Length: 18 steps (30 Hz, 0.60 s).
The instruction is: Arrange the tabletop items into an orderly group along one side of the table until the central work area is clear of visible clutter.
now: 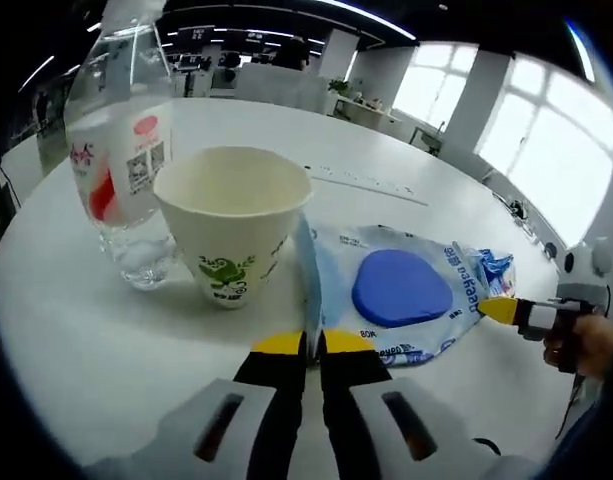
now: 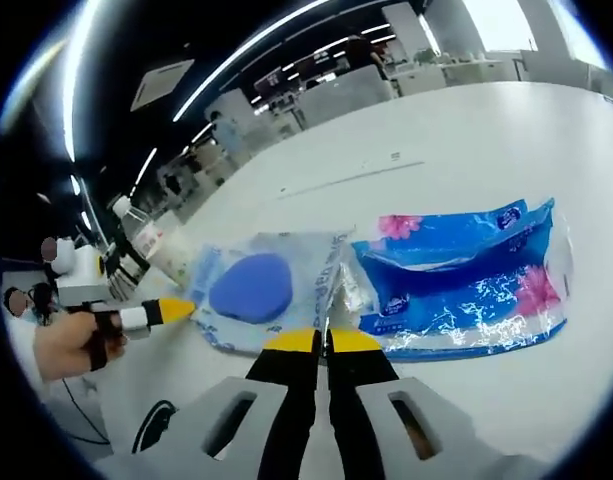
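Two claws, both mine, pinch one clear packet [image 1: 401, 295] holding a round blue pad, and I place everything else by that packet. My left claw [image 1: 314, 343] has its yellow-tipped jaws pressed together on the packet's thin edge on the side toward the cup. My right claw [image 2: 322, 341] is likewise pressed shut on the opposite edge, where the packet meets a blue tissue pack [image 2: 466, 285]. Holding it at both ends should let me lift or slide the limp film without it folding, I judge.

Just beside the packet, past my left claw, stands a white paper cup [image 1: 233, 232] with a green print, upright and open. Beyond the cup, touching or nearly so, stands a clear water bottle [image 1: 121, 150] with a red-and-white label. The tissue pack lies flat on the packet's far side, its edge just against or under the packet; I cannot tell which.

All of it sits on a white bench [image 1: 86, 340]. These items already form a rough row, so I judge the tidying is partly done.
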Each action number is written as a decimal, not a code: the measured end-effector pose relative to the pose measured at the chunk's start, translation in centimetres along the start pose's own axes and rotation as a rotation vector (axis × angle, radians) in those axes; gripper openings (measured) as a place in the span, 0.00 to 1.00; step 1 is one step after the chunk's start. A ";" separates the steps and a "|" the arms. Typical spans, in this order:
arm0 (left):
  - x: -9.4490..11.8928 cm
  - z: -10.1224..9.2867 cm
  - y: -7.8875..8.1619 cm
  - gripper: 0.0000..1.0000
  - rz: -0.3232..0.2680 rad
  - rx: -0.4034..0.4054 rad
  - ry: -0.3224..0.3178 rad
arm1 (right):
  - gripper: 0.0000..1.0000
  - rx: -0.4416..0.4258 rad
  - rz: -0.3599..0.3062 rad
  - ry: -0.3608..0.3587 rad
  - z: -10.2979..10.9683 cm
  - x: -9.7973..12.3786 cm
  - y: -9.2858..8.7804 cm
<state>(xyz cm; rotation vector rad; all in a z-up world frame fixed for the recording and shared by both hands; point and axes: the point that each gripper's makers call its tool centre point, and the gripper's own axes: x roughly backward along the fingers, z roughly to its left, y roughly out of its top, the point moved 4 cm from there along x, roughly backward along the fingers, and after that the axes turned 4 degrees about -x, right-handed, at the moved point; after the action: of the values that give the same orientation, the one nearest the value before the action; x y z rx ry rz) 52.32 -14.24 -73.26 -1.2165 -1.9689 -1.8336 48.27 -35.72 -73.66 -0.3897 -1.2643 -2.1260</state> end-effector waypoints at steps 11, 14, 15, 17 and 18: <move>0.0 0.0 0.0 0.01 -0.030 -0.042 0.044 | 0.09 0.013 0.022 0.004 1.3 1.5 -2.0; 0.0 0.1 0.0 0.01 -0.031 -0.040 0.043 | 0.09 0.001 0.026 0.012 1.9 2.9 -3.0; 0.0 0.1 0.0 0.01 -0.030 -0.041 0.041 | 0.10 0.000 0.028 0.014 2.0 3.3 -3.3; 0.0 0.1 0.0 0.01 -0.026 -0.040 0.040 | 0.10 0.002 0.029 0.028 2.5 4.5 -3.8; 0.0 0.1 0.0 0.01 -0.026 -0.034 0.040 | 0.10 0.011 0.033 0.040 2.8 5.2 -4.2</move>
<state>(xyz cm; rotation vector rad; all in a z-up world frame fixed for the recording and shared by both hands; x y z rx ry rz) 52.38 -14.15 -73.27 -1.1599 -1.9485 -1.8966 41.40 -33.75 -72.32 -0.3590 -1.2383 -2.0876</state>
